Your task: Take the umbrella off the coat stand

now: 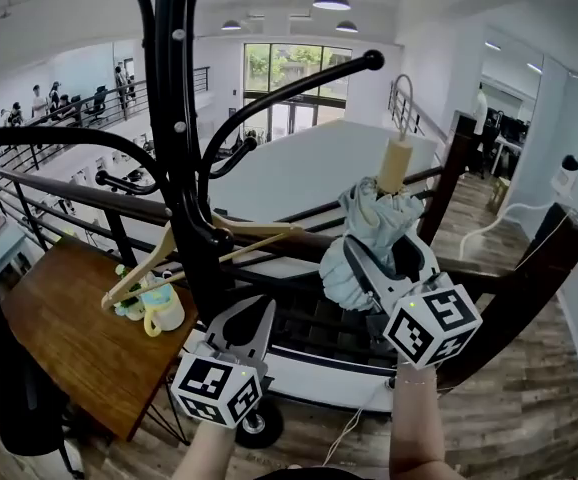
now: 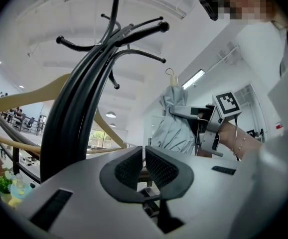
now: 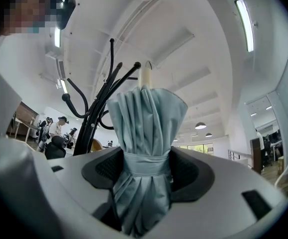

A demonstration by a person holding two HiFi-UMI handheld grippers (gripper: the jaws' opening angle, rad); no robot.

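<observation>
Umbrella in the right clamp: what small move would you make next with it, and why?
Probably draw the right gripper away from the coat stand with its grip shut. Its jaws clamp the folded umbrella at the strap. In the head view the handle loop sits beside the hook tip, seemingly not around it, so nothing appears to hold it back.

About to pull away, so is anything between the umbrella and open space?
Nothing visible: the right gripper clamps the umbrella, and its handle sits apart from the nearest hook tip of the coat stand.
</observation>
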